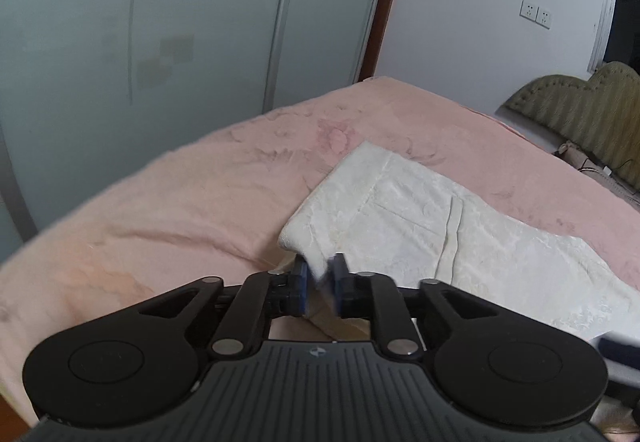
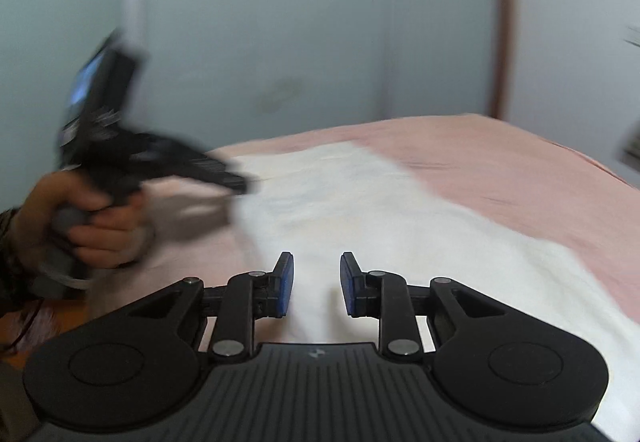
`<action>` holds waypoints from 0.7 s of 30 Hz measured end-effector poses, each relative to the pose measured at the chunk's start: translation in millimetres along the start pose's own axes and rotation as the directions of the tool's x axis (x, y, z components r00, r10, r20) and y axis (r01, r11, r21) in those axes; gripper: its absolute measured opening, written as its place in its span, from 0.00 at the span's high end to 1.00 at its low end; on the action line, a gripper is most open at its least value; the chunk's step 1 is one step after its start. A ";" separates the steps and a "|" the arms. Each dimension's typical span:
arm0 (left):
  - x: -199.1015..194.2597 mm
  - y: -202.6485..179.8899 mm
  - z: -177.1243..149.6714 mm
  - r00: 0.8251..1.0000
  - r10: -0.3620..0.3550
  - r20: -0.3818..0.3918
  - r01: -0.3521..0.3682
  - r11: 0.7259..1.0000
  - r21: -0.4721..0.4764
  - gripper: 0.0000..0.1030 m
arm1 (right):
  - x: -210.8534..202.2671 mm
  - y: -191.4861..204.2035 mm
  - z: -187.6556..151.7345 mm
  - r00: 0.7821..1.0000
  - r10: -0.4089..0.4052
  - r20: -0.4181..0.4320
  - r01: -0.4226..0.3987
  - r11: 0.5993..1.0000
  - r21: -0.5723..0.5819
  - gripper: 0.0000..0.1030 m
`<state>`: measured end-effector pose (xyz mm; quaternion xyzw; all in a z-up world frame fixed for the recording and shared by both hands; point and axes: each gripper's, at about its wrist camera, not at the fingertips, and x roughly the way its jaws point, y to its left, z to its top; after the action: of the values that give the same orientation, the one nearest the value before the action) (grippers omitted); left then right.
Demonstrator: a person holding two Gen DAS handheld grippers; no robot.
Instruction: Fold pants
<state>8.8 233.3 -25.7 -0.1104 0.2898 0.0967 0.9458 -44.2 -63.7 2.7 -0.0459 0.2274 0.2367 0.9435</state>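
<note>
White patterned pants (image 1: pixel 420 226) lie spread on a pink bed cover (image 1: pixel 180 202). In the left wrist view, my left gripper (image 1: pixel 320 278) is at their near waistband corner. That corner hangs between the blue pads and touches the left pad (image 1: pixel 303 282), with a narrow blurred gap at the right one. In the right wrist view, my right gripper (image 2: pixel 317 282) is open low over the pants (image 2: pixel 360 210), with nothing between its pads. A hand (image 2: pixel 92 226) holds the blurred left gripper (image 2: pixel 236 182) at the pants' left edge.
Pale sliding wardrobe doors (image 1: pixel 160 42) stand behind the bed. The bed's rounded edge (image 1: pixel 100 198) falls away on the left. An olive padded headboard (image 1: pixel 580 110) and wall sockets (image 1: pixel 536 14) are at the far right. The pink cover continues to the right of the pants (image 2: pixel 520 170).
</note>
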 end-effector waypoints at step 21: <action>-42.1 -266.7 -63.3 0.932 -0.363 0.011 0.268 0.708 0.653 0.50 | -195.2 -122.7 -127.8 0.863 -0.491 -0.118 0.465 0.683 0.564 0.18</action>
<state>7.1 -43.7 -12.0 0.1784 0.2154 -0.1642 0.9460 -192.0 -280.1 -25.9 0.1879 0.2479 -0.0964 0.9455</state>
